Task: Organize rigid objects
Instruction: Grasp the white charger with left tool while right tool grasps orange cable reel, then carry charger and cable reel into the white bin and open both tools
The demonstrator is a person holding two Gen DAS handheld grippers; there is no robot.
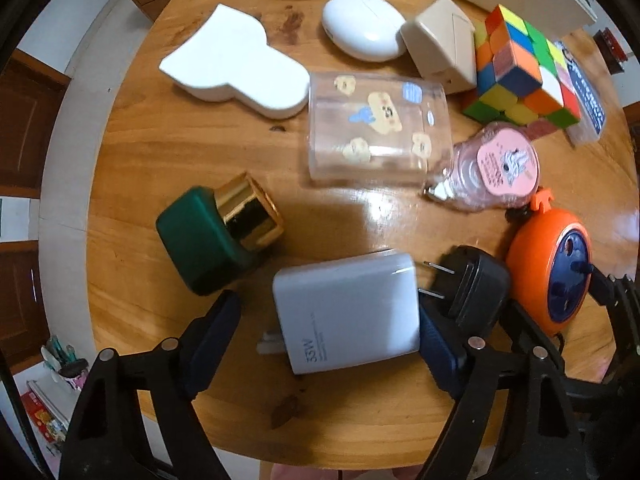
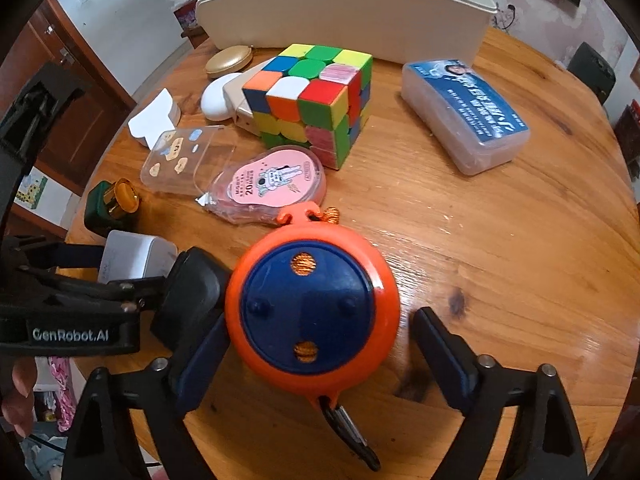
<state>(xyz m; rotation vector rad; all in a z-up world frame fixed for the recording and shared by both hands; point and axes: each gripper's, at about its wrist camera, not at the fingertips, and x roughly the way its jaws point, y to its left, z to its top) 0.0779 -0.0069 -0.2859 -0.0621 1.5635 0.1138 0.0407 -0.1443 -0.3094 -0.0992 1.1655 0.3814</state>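
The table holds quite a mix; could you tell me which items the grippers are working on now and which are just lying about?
In hand now:
white charger, between the left gripper fingers
orange reel, between the right gripper fingers

Lying about:
black adapter
puzzle cube
green bottle

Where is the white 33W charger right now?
In the left wrist view, the white charger lies between the open left gripper fingers, with the black plug beside it.

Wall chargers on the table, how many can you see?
3, maybe more hidden. The white 33W charger lies between the left fingers, the black charger beside it against the orange reel, and the beige charger by the Rubik's cube.
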